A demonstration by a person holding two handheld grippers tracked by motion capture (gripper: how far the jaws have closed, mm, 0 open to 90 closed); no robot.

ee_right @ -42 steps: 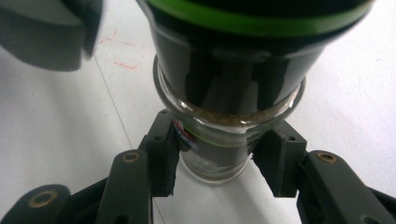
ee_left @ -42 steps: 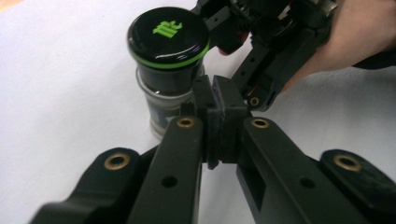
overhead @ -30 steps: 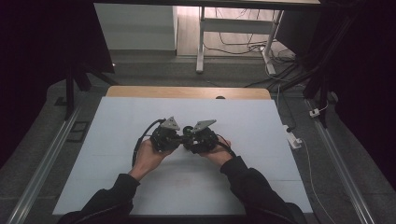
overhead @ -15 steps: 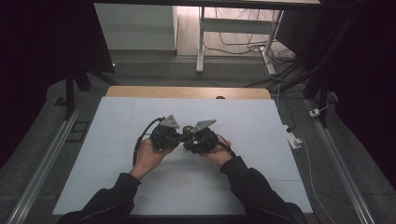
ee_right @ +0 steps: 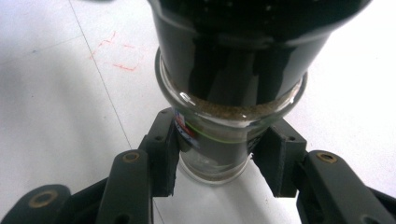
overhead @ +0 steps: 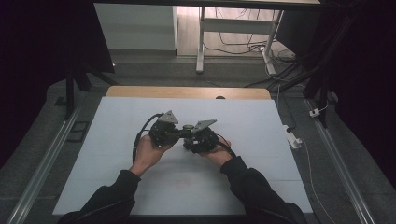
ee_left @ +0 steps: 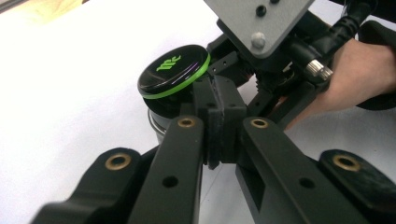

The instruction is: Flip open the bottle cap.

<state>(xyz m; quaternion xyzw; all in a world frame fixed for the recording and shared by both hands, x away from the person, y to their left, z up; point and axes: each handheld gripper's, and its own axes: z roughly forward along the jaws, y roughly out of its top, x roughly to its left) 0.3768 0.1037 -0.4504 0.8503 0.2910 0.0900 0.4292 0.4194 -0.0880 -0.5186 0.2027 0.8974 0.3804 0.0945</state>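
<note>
Clamping the glass body of a small spice jar [ee_right: 219, 149], the right gripper [ee_right: 219, 175] holds it just above the white table [overhead: 261, 140]. The left gripper [ee_left: 219, 126] has its jaws pressed together beside the jar's black flip lid [ee_left: 173, 71], which stands tilted open. To do this well, keep the right grip steady and push the lid gently, avoiding spilling the seasoning.

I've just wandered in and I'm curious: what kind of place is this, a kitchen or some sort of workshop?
Probably a lab or recording studio, not a kitchen: a bare white table ringed by dark screens, loose cables on the floor, and a person working a small glass jar with handheld grippers.
</note>
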